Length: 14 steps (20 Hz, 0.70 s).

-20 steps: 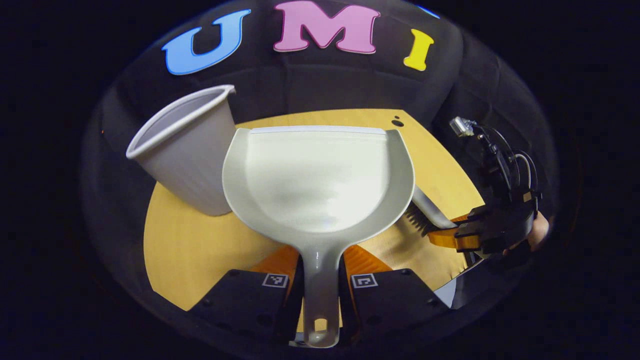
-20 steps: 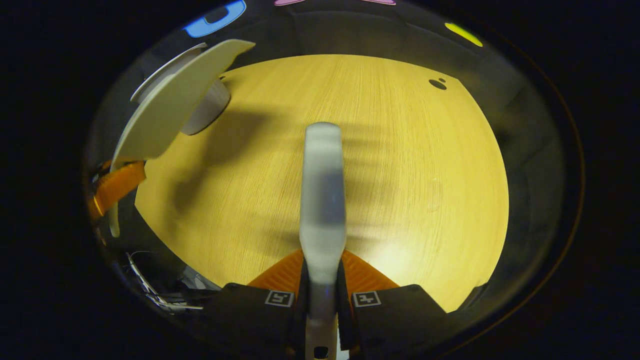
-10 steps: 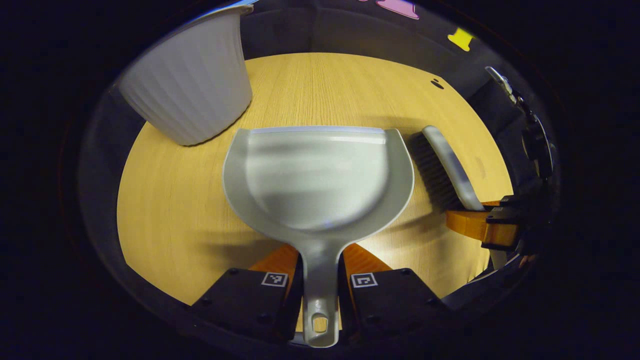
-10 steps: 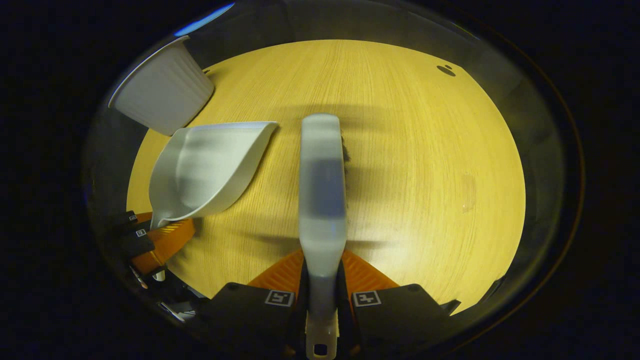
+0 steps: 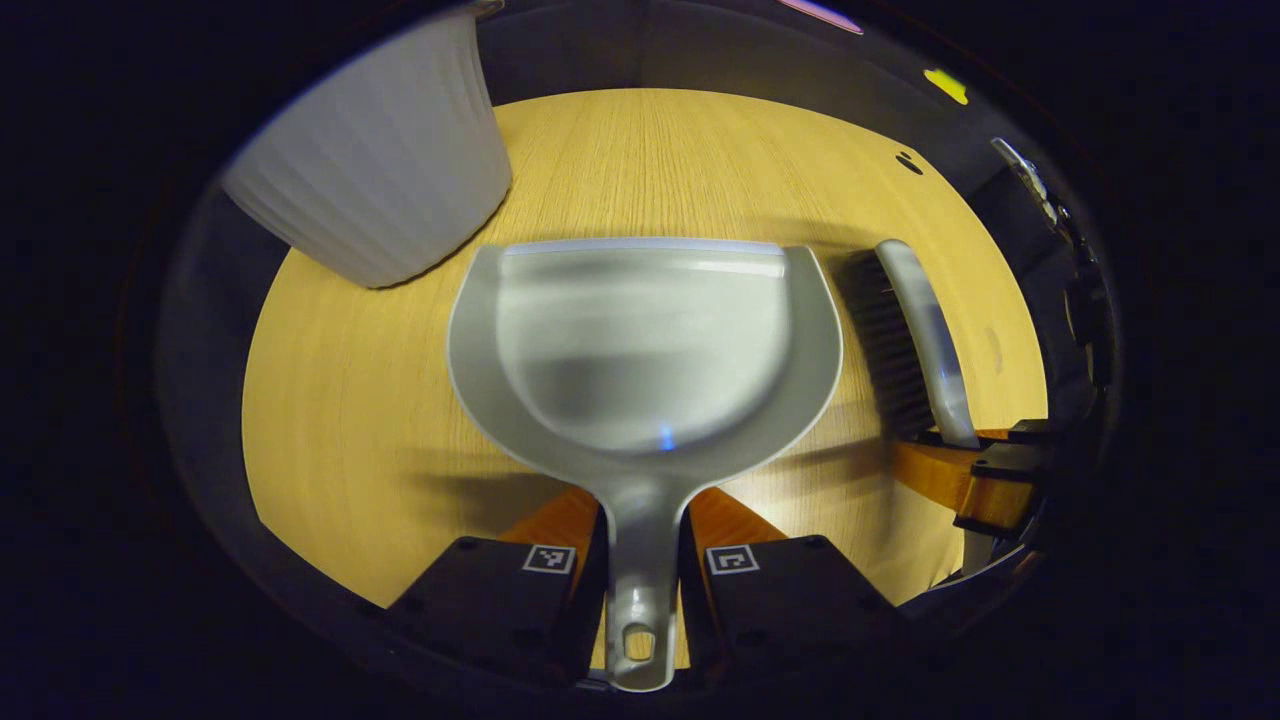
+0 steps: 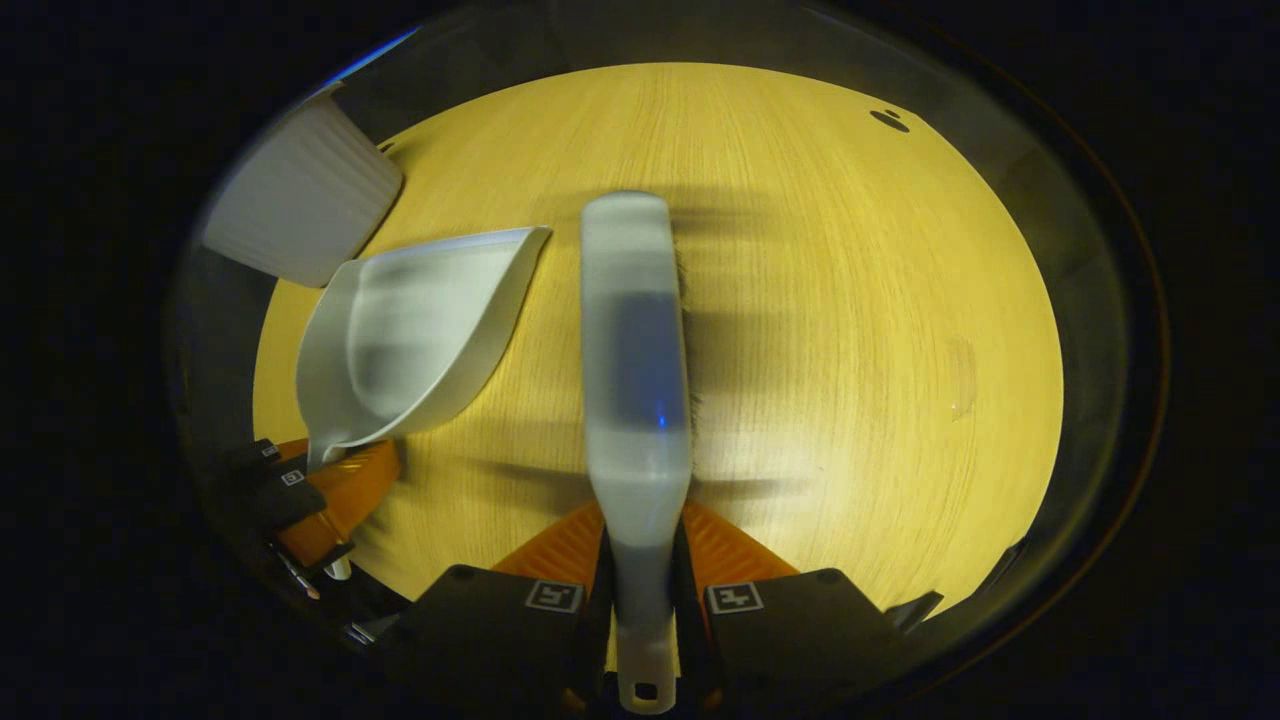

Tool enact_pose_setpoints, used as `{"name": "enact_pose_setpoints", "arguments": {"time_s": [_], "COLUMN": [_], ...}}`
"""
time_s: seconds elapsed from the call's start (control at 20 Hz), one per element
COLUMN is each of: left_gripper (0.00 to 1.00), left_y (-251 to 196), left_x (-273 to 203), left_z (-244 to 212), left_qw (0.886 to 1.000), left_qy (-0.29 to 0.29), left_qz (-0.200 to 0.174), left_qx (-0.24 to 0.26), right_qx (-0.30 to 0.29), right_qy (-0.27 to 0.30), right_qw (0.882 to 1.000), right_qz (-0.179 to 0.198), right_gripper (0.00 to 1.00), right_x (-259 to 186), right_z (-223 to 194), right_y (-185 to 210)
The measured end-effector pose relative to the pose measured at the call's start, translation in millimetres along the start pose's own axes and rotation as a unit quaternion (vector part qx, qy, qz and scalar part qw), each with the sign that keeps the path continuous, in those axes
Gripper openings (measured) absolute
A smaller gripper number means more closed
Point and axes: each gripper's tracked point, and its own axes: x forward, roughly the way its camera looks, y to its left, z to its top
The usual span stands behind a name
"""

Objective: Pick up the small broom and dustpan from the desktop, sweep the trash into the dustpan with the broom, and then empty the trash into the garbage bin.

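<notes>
With dustpan empty, emptying looks done; left hand-held gripper pinching its handle, right hand-held gripper pinching broom; setting down remains.

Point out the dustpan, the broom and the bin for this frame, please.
dustpan [image 5: 640, 350], left gripper view, on the inside of its scoop.
broom [image 6: 635, 340], right gripper view, on the back of its head.
bin [image 5: 385, 190], left gripper view, on its ribbed outer wall.

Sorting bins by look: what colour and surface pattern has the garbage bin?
The garbage bin is white with vertical ribs, clearest in the left gripper view.
</notes>
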Motion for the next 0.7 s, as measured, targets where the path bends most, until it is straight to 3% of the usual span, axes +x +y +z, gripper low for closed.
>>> {"name": "enact_pose_setpoints", "arguments": {"time_s": [0.05,0.15,0.2,0.3,0.35,0.5,0.7], "left_gripper": [0.35,0.64,0.68,0.78,0.83,0.83,0.83], "left_y": [-6,-9,-10,-11,-10,-12,-10], "left_x": [0,-4,-6,-12,-16,-32,-70], "left_z": [1,1,1,-1,1,4,10], "left_qw": [1.000,1.000,1.000,1.000,1.000,0.999,0.996], "left_qy": [0.000,0.000,0.000,-0.004,-0.011,-0.035,-0.083], "left_qz": [-0.007,-0.012,-0.011,-0.009,-0.008,-0.013,-0.010], "left_qx": [0.005,0.014,0.016,0.017,0.017,0.017,0.023], "right_qx": [-0.006,-0.021,-0.028,-0.040,-0.043,-0.049,-0.048], "right_qy": [-0.001,-0.010,-0.014,-0.020,-0.026,-0.054,-0.095], "right_qw": [1.000,1.000,0.999,0.999,0.999,0.997,0.994], "right_qz": [-0.004,-0.015,-0.018,-0.018,-0.017,-0.017,-0.006], "right_gripper": [0.33,0.42,0.46,0.72,0.73,0.84,0.86], "right_x": [-1,-5,-7,-18,-24,-44,-81], "right_z": [1,7,6,5,6,13,19], "right_y": [-2,-6,-8,-7,-6,-6,0]}}
